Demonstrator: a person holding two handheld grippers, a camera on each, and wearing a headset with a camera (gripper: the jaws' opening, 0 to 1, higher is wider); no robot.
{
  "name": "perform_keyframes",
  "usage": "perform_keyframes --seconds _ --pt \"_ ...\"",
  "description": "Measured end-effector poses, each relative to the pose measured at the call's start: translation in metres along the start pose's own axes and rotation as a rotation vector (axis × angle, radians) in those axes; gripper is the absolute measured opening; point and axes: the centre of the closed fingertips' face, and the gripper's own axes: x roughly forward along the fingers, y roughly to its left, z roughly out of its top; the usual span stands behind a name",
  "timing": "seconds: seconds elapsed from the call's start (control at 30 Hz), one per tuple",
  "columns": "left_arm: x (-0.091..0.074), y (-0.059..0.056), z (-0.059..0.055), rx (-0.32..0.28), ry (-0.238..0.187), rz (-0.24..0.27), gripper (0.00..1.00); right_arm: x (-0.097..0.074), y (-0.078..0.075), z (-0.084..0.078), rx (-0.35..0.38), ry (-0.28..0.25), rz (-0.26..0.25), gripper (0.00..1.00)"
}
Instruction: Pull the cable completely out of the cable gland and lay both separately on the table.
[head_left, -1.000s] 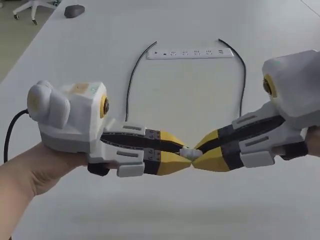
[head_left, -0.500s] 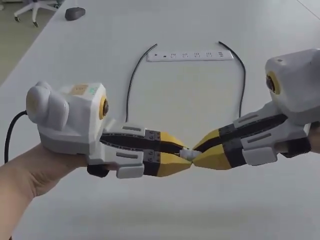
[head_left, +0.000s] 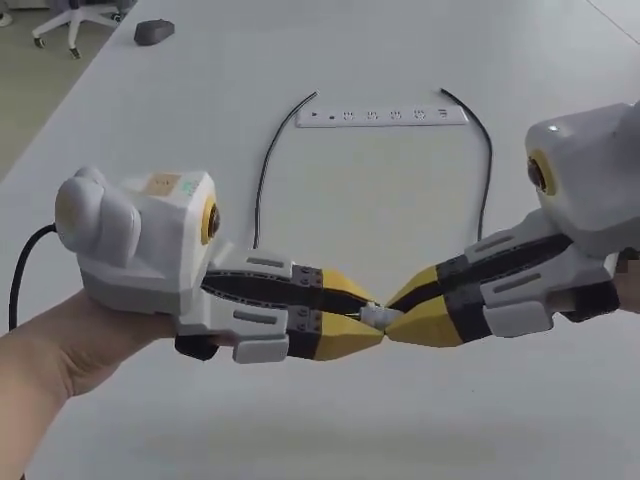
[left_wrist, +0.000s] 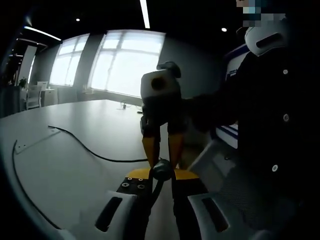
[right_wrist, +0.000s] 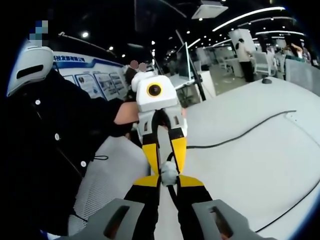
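The small white cable gland (head_left: 378, 316) hangs above the table between two yellow-tipped grippers that meet tip to tip. My left gripper (head_left: 370, 323) comes in from the left and appears shut on the thin black cable (left_wrist: 155, 190), which runs back between its jaws. From the right, my right gripper (head_left: 393, 318) appears shut on the gland. In the left gripper view the gland (left_wrist: 162, 169) sits just past my own tips. The right gripper view has the gland (right_wrist: 169, 172) at my tips, and the left gripper (right_wrist: 167, 161) faces me.
A white power strip (head_left: 380, 115) lies at the far side of the white table (head_left: 400, 220), its black cord (head_left: 262, 175) curving toward me on both sides. A dark mouse (head_left: 153, 32) lies far left. An office chair (head_left: 70, 12) stands off the table's corner.
Both grippers stay joined at the gland. The view has shifted slightly; nothing has been let go.
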Motion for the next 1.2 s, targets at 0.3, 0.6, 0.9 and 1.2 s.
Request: perform_keyframes --seconds 0.3,0.6,0.9,1.2 --pt "-0.0004 0.0015 0.0021 -0.036 -0.013 -0.001 0.15 -0.0023 -0.0017 0.0025 -0.093 -0.005 -0.030 0.07" --pt "0.0000 0.0050 0.0011 -0.091 -0.013 0.007 0.15 -0.0018 -0.0042 0.0023 -0.255 0.011 -0.084 0.06" --pt "0.0005 0.0079 -0.0012 -0.153 -0.009 0.017 0.15 0.0002 -0.0073 0.0010 -0.378 0.034 -0.124 0.06" --pt "0.0010 0.0085 -0.0019 -0.167 -0.009 0.021 0.15 -0.0007 -0.0097 0.0013 -0.415 0.040 -0.139 0.07"
